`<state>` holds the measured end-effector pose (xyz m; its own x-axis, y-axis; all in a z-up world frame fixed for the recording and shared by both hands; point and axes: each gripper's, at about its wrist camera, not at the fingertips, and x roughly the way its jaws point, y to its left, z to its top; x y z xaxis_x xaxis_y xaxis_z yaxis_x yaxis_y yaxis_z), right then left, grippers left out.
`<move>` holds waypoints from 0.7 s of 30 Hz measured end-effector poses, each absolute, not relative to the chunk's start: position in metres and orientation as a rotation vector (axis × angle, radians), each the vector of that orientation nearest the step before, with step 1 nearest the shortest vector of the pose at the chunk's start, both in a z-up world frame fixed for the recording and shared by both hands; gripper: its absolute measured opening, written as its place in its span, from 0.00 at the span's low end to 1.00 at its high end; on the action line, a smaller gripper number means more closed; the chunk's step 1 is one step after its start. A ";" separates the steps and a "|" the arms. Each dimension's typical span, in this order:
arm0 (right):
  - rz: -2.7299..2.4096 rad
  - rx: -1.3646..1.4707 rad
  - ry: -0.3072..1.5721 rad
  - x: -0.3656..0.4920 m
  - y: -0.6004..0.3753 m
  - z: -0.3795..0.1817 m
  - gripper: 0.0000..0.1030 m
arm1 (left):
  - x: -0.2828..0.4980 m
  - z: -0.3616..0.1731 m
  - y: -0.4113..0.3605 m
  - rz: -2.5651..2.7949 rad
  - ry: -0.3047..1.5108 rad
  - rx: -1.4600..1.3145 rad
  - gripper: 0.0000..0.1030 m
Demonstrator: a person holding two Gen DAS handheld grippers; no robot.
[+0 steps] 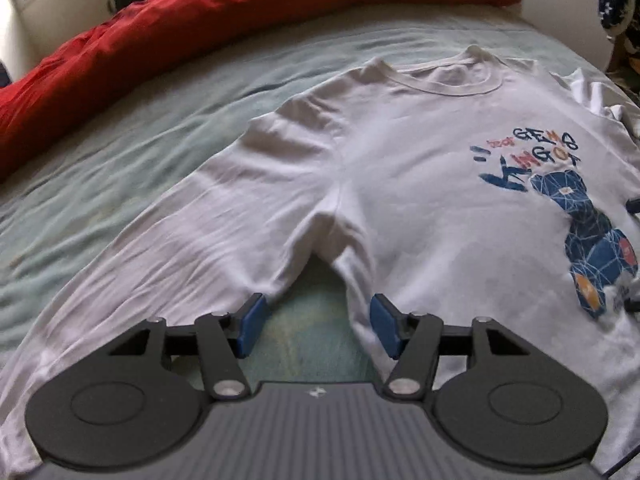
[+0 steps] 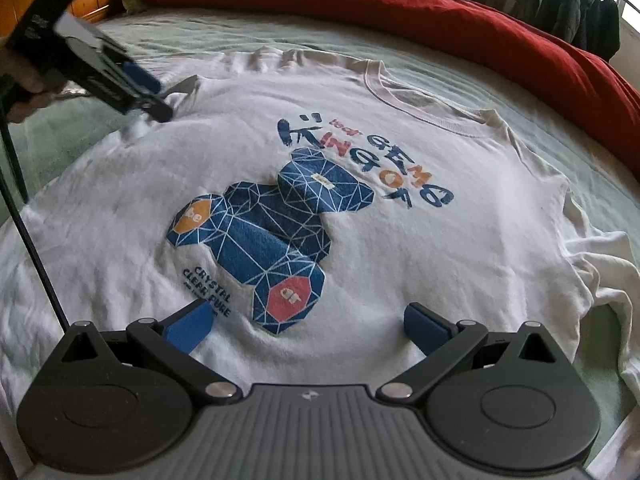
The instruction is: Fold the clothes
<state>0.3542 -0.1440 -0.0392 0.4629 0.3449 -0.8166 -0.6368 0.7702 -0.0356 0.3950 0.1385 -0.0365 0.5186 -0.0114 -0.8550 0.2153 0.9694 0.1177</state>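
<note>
White T-shirt (image 2: 400, 248) lies flat, print up, on the pale green bedsheet (image 1: 120, 152), its collar toward the red duvet (image 2: 440, 20). Left of the shirt's body, the left gripper (image 1: 318, 330) hovers at the armpit notch beside the sleeve (image 1: 160, 248), fingers spread. Near the shirt's hem, the right gripper (image 2: 308, 326) hangs over the bear print (image 2: 272, 236), fingers spread, holding nothing.

The white T-shirt (image 2: 400, 264) reads "KING OF GEMS" above its blue bear print (image 2: 276, 236). Below it stands "CRYSTAL CLEAR PURE". The bear's orange and red patches seem to read "be" and "ar".
</note>
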 end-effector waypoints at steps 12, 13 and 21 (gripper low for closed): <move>0.526 -0.352 0.892 0.372 -0.152 -0.034 1.00 | 0.507 -0.039 0.077 -0.274 0.868 0.064 0.56; 0.522 -0.342 0.901 0.372 -0.153 -0.037 1.00 | 0.517 -0.046 0.075 -0.262 0.874 0.059 0.56; 0.486 -0.279 0.892 0.366 -0.157 -0.050 1.00 | 0.571 -0.067 0.089 -0.145 0.911 -0.046 0.57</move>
<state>0.3661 -0.1570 -0.0497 0.5299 0.2878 -0.7977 -0.5143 0.8570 -0.0325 0.5706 0.0891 -0.0674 0.6042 -0.1446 -0.7836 0.1056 0.9893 -0.1011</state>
